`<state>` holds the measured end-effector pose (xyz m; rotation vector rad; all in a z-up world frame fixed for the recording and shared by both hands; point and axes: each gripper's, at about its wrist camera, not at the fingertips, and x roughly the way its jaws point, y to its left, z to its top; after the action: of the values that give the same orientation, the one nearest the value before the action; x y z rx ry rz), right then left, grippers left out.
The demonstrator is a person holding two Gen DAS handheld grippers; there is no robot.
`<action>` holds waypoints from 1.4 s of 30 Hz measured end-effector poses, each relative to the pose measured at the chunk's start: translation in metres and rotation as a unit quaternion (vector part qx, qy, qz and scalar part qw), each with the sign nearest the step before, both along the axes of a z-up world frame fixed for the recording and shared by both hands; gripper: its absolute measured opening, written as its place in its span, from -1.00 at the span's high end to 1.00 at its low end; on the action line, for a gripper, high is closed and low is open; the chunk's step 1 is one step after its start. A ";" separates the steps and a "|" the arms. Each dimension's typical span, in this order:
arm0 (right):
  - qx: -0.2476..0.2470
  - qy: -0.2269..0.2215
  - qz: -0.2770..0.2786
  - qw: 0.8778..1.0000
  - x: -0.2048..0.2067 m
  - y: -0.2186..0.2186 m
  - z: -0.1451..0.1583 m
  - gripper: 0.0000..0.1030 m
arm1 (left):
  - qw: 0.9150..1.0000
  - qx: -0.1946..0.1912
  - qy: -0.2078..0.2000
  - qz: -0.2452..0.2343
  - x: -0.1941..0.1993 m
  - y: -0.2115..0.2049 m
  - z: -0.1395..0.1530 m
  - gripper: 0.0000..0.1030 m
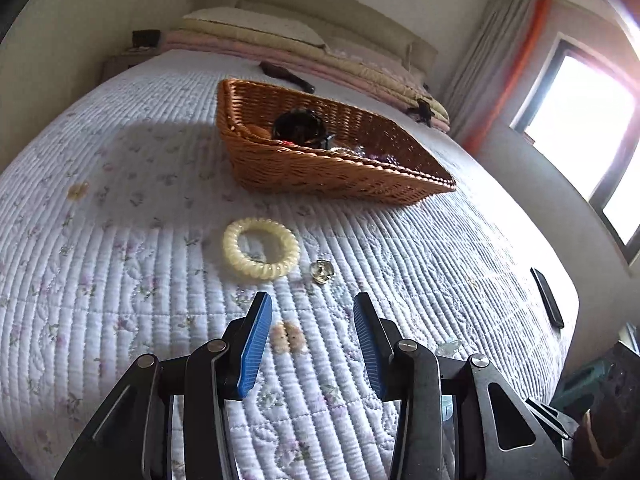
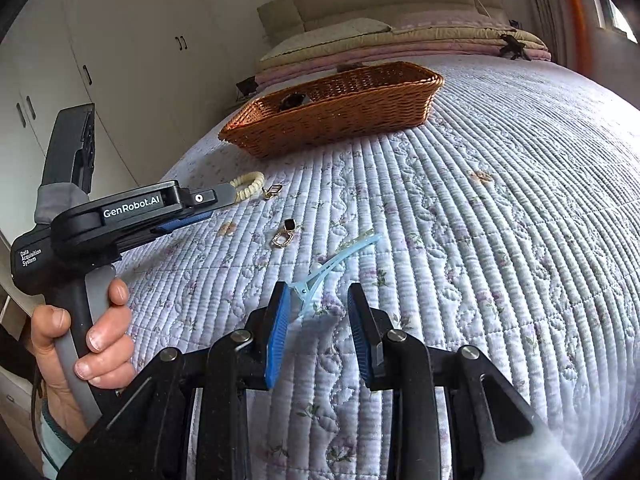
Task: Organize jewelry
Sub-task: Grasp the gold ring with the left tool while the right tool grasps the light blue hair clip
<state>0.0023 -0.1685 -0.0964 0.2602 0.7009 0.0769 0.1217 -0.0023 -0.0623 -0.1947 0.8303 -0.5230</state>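
Left wrist view: the left gripper [image 1: 313, 307] is hanging released over the quilted bed [image 1: 120, 280], a cream coil bracelet [image 1: 261, 248] just ahead, the wicker basket [image 1: 320, 172] beyond. The right gripper [image 2: 319, 295] is gaping around a blue hair clip [image 2: 320, 276], unclenched.

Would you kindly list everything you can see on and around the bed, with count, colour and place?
wicker basket: one, brown, mid-bed, holding a dark round item and small pieces
spiral bracelet: one, cream, on the quilt before the basket
small clear ring-like piece: one, glassy, right of the bracelet
earrings: two, gold with black, on the quilt
hair clip: one, pale blue, just ahead of the right gripper
phone-like slab: one, black, bed's right edge
pillows: stacked, cream and pink, at the headboard
left gripper: open, empty
right gripper: open, empty
hand: one, holding the left gripper's handle
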 end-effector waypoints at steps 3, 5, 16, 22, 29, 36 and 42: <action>-0.012 0.017 -0.005 1.000 0.009 0.008 -0.003 0.37 | 1.000 0.009 0.006 -0.009 0.004 -0.009 -0.003 0.16; -0.024 0.018 -0.009 0.999 0.013 0.013 -0.004 0.37 | 1.000 0.016 0.014 -0.015 0.007 -0.014 -0.006 0.16; -0.091 0.040 -0.052 0.994 0.040 -0.014 0.001 0.38 | 0.999 0.003 0.043 -0.032 0.021 -0.024 -0.013 0.32; -0.026 0.040 -0.027 0.999 0.052 -0.060 0.003 0.38 | 0.998 0.030 0.035 -0.039 0.027 -0.038 -0.012 0.32; -0.012 0.031 -0.007 0.999 0.050 -0.058 0.003 0.37 | 0.997 0.057 0.027 -0.035 0.042 -0.054 -0.013 0.33; -0.031 0.027 -0.019 0.999 0.047 -0.052 0.007 0.37 | 0.997 0.073 0.015 -0.030 0.041 -0.061 -0.014 0.33; -0.016 0.038 -0.024 0.999 0.052 -0.055 0.007 0.37 | 0.997 0.062 0.018 -0.035 0.041 -0.058 -0.014 0.33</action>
<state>0.0540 -0.2235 -0.0899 0.2505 0.7699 0.0101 0.1630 -0.0606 -0.0760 -0.0607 0.9047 -0.5322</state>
